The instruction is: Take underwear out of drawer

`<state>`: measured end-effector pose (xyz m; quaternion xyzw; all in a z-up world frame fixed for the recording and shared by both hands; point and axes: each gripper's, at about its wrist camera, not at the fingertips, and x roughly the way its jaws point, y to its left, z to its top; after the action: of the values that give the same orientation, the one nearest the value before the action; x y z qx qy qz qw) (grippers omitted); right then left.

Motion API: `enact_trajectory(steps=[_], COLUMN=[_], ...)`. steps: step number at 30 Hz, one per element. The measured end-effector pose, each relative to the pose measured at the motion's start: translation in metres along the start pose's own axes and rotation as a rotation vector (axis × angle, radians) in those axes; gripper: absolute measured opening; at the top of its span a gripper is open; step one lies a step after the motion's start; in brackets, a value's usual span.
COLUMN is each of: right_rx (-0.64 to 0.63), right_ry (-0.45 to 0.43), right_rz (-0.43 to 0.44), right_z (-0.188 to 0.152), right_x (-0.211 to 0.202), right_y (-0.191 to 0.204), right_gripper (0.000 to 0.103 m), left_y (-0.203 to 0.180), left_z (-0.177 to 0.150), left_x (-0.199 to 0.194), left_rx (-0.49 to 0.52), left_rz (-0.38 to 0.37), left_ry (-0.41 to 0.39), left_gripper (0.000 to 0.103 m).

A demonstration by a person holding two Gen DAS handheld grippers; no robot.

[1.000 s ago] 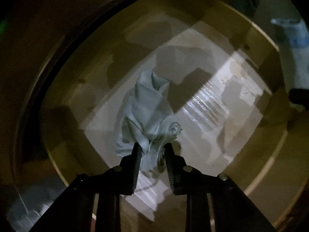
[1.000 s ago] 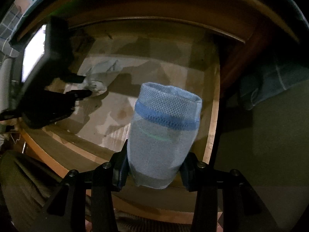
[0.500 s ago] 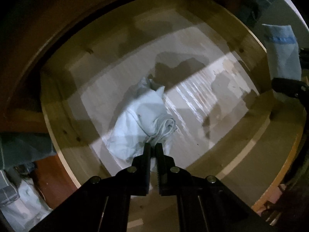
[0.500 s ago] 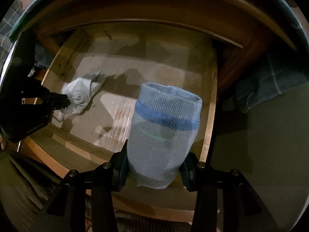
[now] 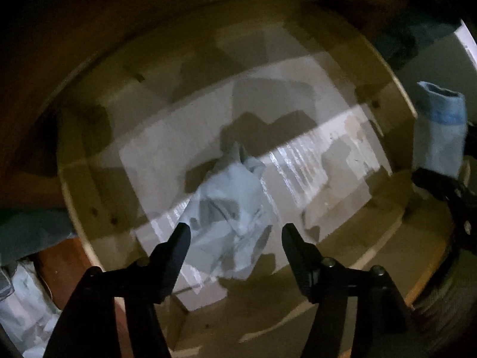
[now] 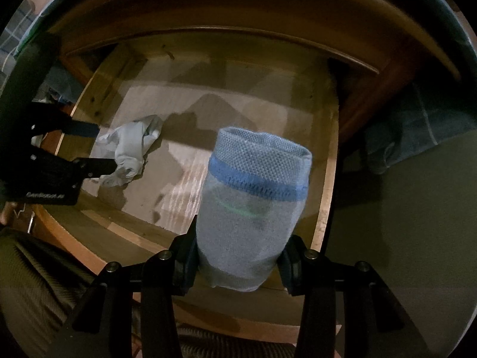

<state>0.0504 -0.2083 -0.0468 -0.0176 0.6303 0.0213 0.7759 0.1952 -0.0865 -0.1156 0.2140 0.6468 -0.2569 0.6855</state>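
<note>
A crumpled pale grey-white underwear (image 5: 229, 211) lies on the floor of the open wooden drawer (image 5: 89, 208); it also shows in the right wrist view (image 6: 131, 152). My left gripper (image 5: 234, 232) is open, its fingers spread on either side of the cloth just above it; it shows from the side in the right wrist view (image 6: 98, 146). My right gripper (image 6: 241, 256) is shut on a rolled light-blue underwear with a darker blue band (image 6: 253, 205), held above the drawer's front right corner; the roll also shows in the left wrist view (image 5: 439, 131).
The drawer floor is lined with pale paper (image 6: 208, 113). Dark blue cloth (image 6: 417, 131) lies to the right of the drawer. White bags (image 5: 26, 304) sit low on the left. The dark cabinet front (image 6: 238, 9) overhangs the drawer's back.
My left gripper was shut at the crumpled underwear half a second ago and has opened wide; the cloth lies loose between its fingers. My right gripper holds the blue roll still.
</note>
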Motion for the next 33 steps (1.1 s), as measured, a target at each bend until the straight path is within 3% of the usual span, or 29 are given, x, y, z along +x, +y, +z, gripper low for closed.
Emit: enact_trajectory(steps=[10,17,21,28,33], right_rx=[0.001,-0.001,-0.004,-0.007,-0.011], right_ry=[0.010,0.008,0.009,0.008,0.008], right_rz=[0.015,0.009,0.004,-0.002,-0.012], right_z=[0.000,-0.001,0.000,0.001,0.001], right_x=[0.001,-0.001,0.001,0.001,0.002], right_y=[-0.001,-0.001,-0.001,0.001,0.001], right_gripper=[0.041,0.041,0.041,0.041,0.041], left_y=[0.009,0.001,0.002,0.023,0.022], left_z=[0.017,0.026,0.024,0.006,-0.009], left_x=[0.030,0.048,0.048,0.029,0.021], left_rx=[-0.029,-0.024,-0.064,-0.194,-0.238], left_rz=[0.004,0.063,0.064,0.018,0.040], left_ry=[0.074,0.151,0.154,0.099,0.060], left_gripper=[0.069,0.069,0.069,0.042,0.037])
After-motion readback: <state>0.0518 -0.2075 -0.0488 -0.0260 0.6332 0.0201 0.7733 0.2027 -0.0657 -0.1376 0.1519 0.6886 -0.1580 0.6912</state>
